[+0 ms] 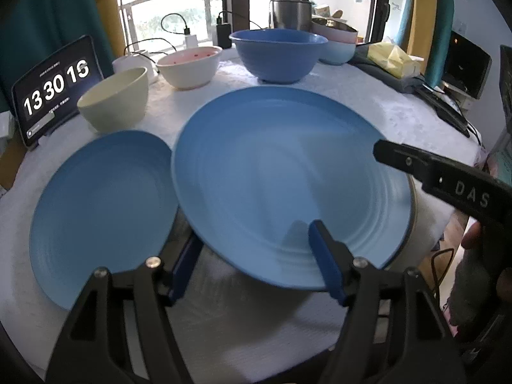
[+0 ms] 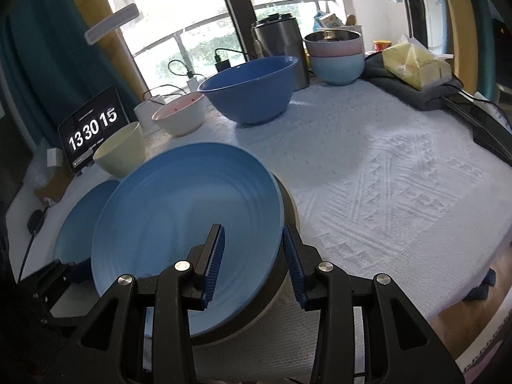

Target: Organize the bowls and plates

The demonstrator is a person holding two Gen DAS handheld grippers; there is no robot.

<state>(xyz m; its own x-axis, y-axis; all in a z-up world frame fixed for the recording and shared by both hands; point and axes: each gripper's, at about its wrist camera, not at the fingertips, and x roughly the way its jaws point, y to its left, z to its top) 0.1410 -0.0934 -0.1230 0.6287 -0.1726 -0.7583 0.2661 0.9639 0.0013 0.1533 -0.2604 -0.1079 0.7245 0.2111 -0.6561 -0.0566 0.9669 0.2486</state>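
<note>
Plates, two, both blue with faint concentric rings: we list a large plate point(image 1: 272, 166) at the near middle of the table and a small plate point(image 1: 102, 198) just to its left, the large rim overlapping the small one. Bowls, six: one cream bowl point(image 1: 115, 102), one white bowl point(image 1: 188, 70) with a pink inside, one deep blue bowl point(image 1: 278, 54), and at the far edge a stack of three, a light blue bowl point(image 2: 337, 67) carrying a pink bowl point(image 2: 334, 48) and a steel bowl point(image 2: 332, 36). Grippers, two. The left gripper point(image 1: 254, 233) stands parted around the near rim of the large plate, one finger below it and one above, and neither pad presses on it. The right gripper point(image 2: 252, 226) straddles the same plate's right rim, half spread, one finger over the inner face and one outside against a dark layer point(image 2: 284, 272) beneath the plate; we cannot tell whether its pads press. Cloth, one: a white tablecloth point(image 2: 384, 176), woven in raised zigzags, lies bare over the whole right half, giving open room there. The left and far edges are crowded: a clock tablet point(image 1: 54, 89), a steel canister point(image 2: 281, 38) and a yellow packet point(image 2: 416, 64) on folded grey fabric.
</note>
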